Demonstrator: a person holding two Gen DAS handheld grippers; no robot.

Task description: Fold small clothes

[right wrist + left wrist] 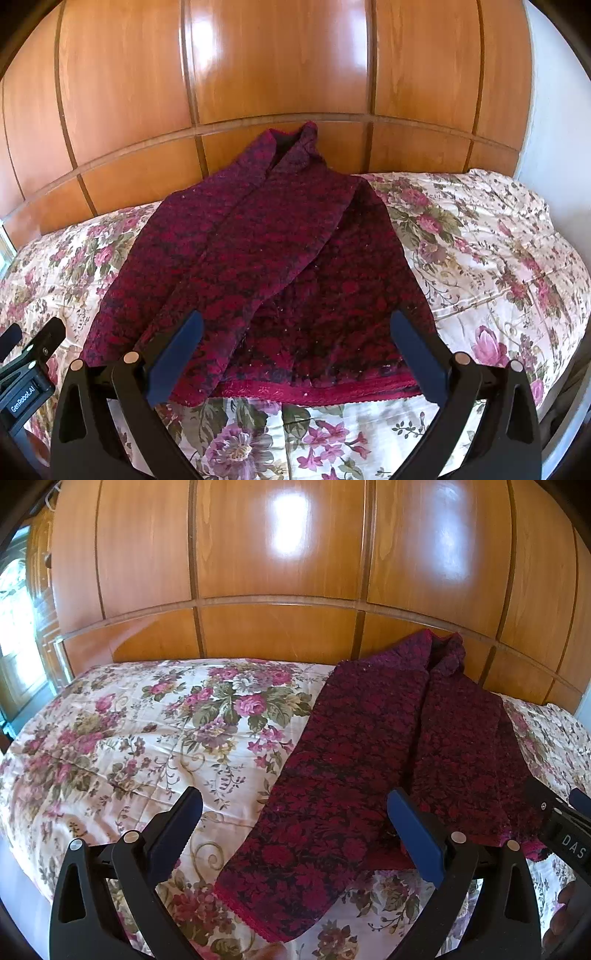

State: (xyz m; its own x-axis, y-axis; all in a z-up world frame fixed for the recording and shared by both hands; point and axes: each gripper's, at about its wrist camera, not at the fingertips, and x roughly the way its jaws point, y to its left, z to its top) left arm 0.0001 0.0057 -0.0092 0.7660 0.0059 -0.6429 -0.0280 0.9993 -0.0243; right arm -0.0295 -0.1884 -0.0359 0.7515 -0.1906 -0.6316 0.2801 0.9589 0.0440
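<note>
A dark red floral knitted garment (pixel 258 258) lies flat on the flowered bedspread (pixel 480 266), its collar resting against the wooden wall. One side panel is folded over the middle. In the left wrist view the garment (pixel 369 757) fills the right half. My left gripper (pixel 293 801) hovers open above the garment's left hem, with nothing between its fingers. My right gripper (pixel 295 325) hovers open over the garment's near hem, likewise holding nothing. The right gripper (pixel 561 812) shows at the right edge of the left wrist view, and the left gripper (pixel 26 343) shows at the left edge of the right wrist view.
A glossy wooden panelled wall (pixel 277 572) runs right behind the bed. A bright window (pixel 18 627) is at the far left. The bedspread (pixel 129 738) stretches bare to the left of the garment. A white wall (pixel 554 110) borders the bed on the right.
</note>
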